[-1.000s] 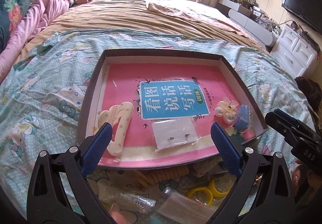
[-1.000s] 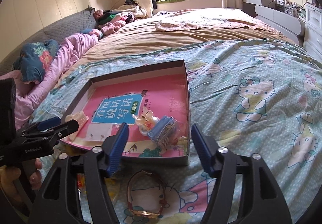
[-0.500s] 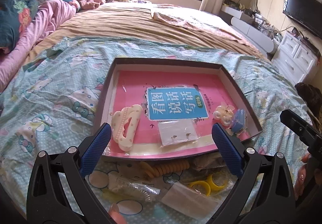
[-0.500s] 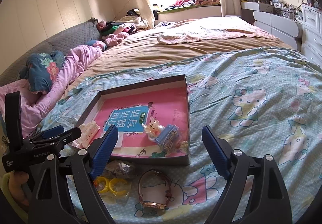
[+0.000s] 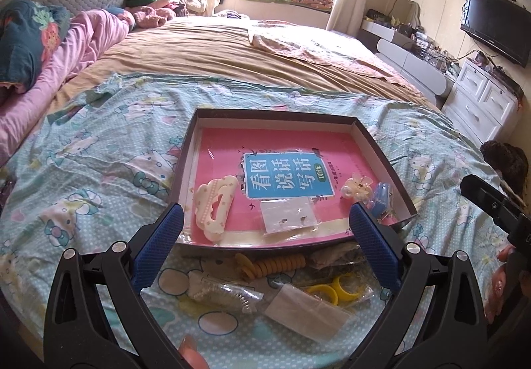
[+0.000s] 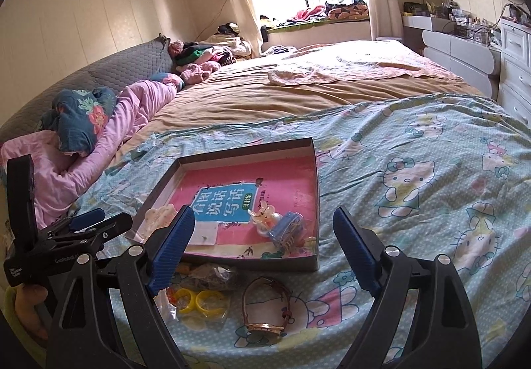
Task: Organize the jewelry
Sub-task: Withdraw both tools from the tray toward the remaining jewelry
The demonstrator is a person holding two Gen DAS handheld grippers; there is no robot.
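Observation:
A shallow dark box [image 5: 381, 150] [image 6: 317, 189] with a pink bottom lies on the bedspread. In it are a cream hair claw [image 5: 215, 203], a bag with earrings [image 5: 288, 218], a small white clip [image 5: 356, 186] and a blue clip [image 5: 380, 199] [image 6: 287, 229]. In front of the box lie a yellow coil tie [image 5: 272, 264], yellow rings in a bag [image 5: 332, 291] [image 6: 199, 301], a clear bagged item [image 5: 222, 292] and a watch with a brown strap [image 6: 267, 309]. My left gripper [image 5: 265, 239] is open and empty above these. My right gripper [image 6: 262, 246] is open and empty.
A Hello Kitty bedspread [image 6: 431, 189] covers the near bed. A tan blanket [image 5: 232, 50] lies beyond, pink bedding [image 5: 83, 43] at the left. White drawers [image 5: 481, 100] and a TV [image 5: 494, 27] stand at the right. A white packet [image 5: 308, 309] lies near the rings.
Both grippers have pulled back and up from the box, so more of the loose items in front of it show. Both stayed open.

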